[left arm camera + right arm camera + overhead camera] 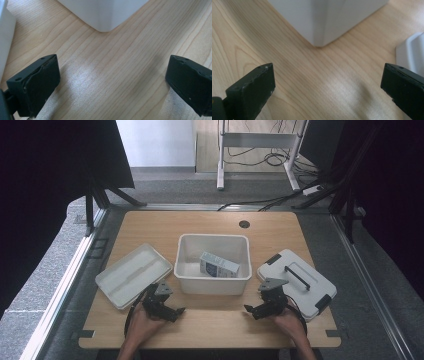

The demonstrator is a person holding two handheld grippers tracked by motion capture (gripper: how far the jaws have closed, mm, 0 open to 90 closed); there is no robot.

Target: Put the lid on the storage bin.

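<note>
The carton [219, 265] already lies inside the open white bin [213, 282] at mid-desk, while the lid [296, 282] waits just right of it — not yet fitted — and both the left tongs [176, 312] and right tongs [250, 311] rest wide open and empty on the desk [215, 327].

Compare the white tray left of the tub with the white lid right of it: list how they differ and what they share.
The tray is plain and shallow, with a raised rim; the lid carries a dark handle on top and dark latches at its ends. The tray lies beside the left gripper, the lid beside the right gripper. Both are white, rectangular, angled, and flank the tub.
</note>
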